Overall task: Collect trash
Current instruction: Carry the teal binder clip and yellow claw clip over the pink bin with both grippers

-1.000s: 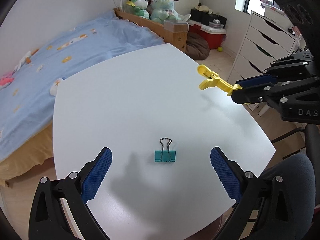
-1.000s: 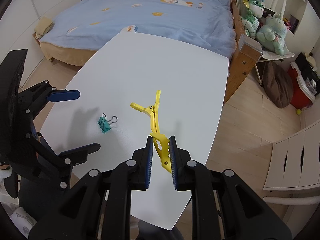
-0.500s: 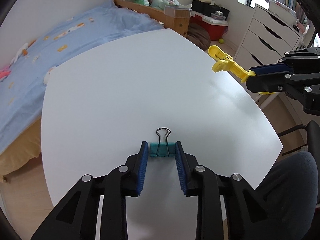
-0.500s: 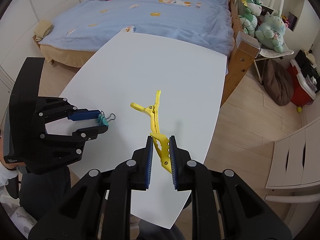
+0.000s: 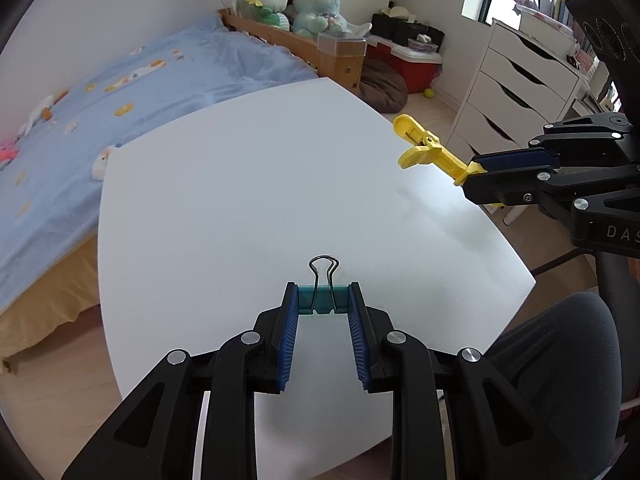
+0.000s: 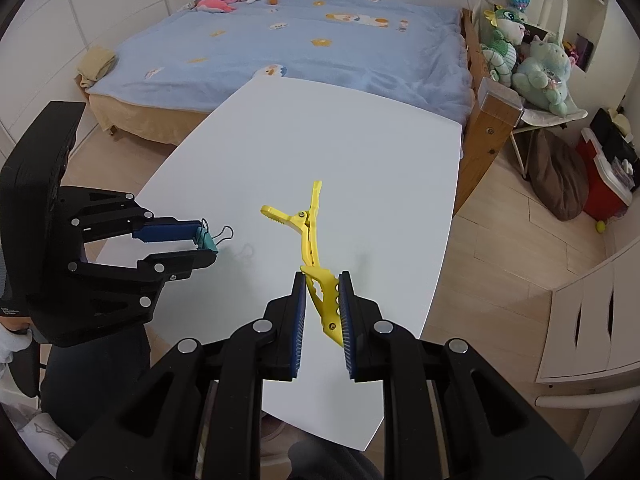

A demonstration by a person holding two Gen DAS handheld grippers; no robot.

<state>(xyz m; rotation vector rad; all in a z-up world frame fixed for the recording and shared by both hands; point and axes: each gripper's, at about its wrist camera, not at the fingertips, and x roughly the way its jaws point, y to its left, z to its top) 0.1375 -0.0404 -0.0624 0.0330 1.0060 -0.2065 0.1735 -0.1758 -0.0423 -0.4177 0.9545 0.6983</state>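
My left gripper (image 5: 322, 300) is shut on a teal binder clip (image 5: 322, 299) with black wire handles, holding it just above the white table (image 5: 248, 184). In the right wrist view the left gripper (image 6: 206, 244) holds the binder clip (image 6: 208, 240) clear of the table, its shadow beneath. My right gripper (image 6: 322, 292) is shut on a yellow plastic hair clip (image 6: 310, 240), held above the table's right part. In the left wrist view the right gripper (image 5: 472, 174) and the hair clip (image 5: 428, 150) show at the right.
A bed with a blue cover (image 6: 300, 40) stands beyond the table. Plush toys (image 6: 532, 60) sit by the wooden bed end (image 6: 486, 128). A white drawer unit (image 5: 516, 92) stands at the right. The person's dark-clothed knee (image 5: 560, 340) is at the table's near edge.
My left gripper came down around the binder clip, shut on it, then lifted it off the table. The right gripper kept holding the hair clip almost still.
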